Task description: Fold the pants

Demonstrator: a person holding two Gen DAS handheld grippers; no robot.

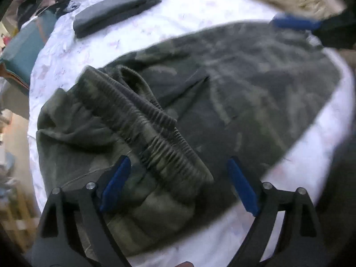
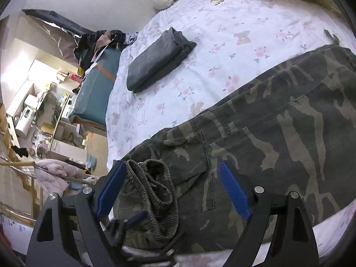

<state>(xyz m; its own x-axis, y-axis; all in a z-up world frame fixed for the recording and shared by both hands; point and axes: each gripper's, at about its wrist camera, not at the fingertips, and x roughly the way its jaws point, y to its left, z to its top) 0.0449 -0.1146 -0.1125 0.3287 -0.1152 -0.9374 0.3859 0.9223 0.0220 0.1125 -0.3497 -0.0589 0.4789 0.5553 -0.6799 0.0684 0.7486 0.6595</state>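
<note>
Camouflage pants (image 2: 278,120) lain flat near bed (image 2: 222,33) edge, waistband (image 1: 142,120) bunched; folds judged left. Left gripper (image 1: 178,184), right gripper (image 2: 173,189) spread wide, nothing held.

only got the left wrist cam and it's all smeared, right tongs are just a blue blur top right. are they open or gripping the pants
Observer: Open. In the right wrist view the right tongs stand wide and their pads press on nothing.
Operator: ok whats in front of them then
Observer: The bunched elastic waistband of the camouflage pants shows between the two pads, close to one of them.
Operator: anything next to it
Observer: A stitched patch pocket lies flat right beside the waistband.
</note>
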